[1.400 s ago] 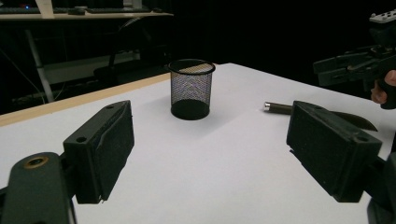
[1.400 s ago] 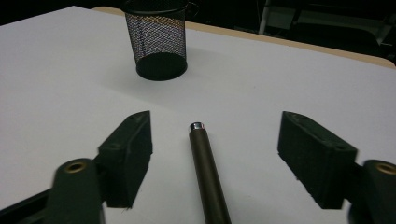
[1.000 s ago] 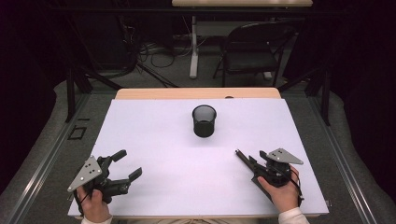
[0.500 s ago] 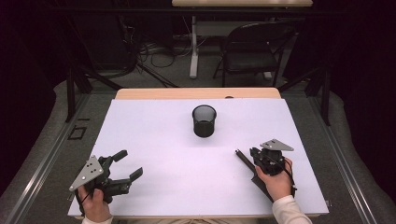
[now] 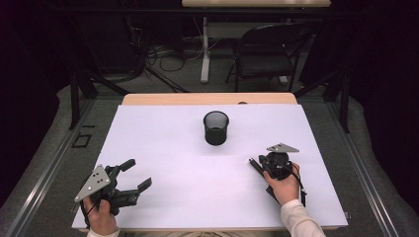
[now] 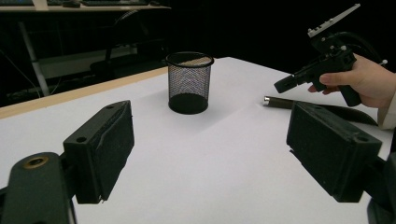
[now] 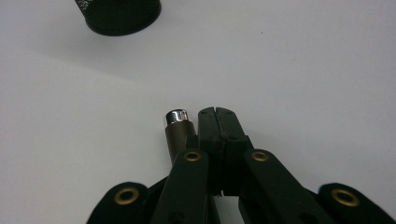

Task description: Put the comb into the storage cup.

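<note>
Tongs on our right side [image 7: 215, 112] have just been closing and now stand fully shut, pad against pad, with nothing between them. Our left tongs [image 5: 138, 174] gape wide and empty at the near left of the white bench [image 5: 173, 148].

We judge the step in hand to be picking up the slim dark pen with a silver tip [image 7: 177, 128]. To do it well, we should open the right tongs again, shift them sideways until the barrel sits between the pads, lower them to the bench and only then squeeze, gripping across the barrel rather than along it.

As it lies, the pen rests flat on the bench just beside the shut tongs' left jaw, outside the grip. The left gripper view shows those tongs hanging slightly above it. A black wire-mesh cup [image 5: 216, 128] stands upright farther out, apart from both.
</note>
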`<control>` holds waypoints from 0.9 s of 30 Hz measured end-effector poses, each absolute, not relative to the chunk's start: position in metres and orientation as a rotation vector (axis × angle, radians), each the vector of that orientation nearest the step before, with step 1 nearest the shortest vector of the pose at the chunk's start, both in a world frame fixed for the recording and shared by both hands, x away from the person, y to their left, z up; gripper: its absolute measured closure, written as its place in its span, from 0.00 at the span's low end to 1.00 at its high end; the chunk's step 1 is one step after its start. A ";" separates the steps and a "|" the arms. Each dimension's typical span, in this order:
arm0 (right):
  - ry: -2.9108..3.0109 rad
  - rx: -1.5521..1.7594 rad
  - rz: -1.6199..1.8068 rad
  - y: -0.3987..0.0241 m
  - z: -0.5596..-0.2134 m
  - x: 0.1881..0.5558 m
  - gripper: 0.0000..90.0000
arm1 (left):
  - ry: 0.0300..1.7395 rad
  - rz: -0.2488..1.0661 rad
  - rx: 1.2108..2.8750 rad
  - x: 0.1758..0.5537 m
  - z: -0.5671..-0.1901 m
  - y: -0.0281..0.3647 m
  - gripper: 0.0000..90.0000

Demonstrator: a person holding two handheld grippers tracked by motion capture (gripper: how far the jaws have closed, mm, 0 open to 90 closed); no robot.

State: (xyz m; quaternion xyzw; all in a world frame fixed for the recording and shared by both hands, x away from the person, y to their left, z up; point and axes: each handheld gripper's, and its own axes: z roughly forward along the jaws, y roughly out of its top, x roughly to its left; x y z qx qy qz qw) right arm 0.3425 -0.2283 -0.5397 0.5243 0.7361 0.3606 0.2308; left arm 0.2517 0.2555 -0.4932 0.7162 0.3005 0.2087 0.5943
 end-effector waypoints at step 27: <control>2.114 1.420 0.950 -0.214 -0.549 0.344 1.00 | 0.694 0.478 1.681 0.253 -0.495 0.256 0.17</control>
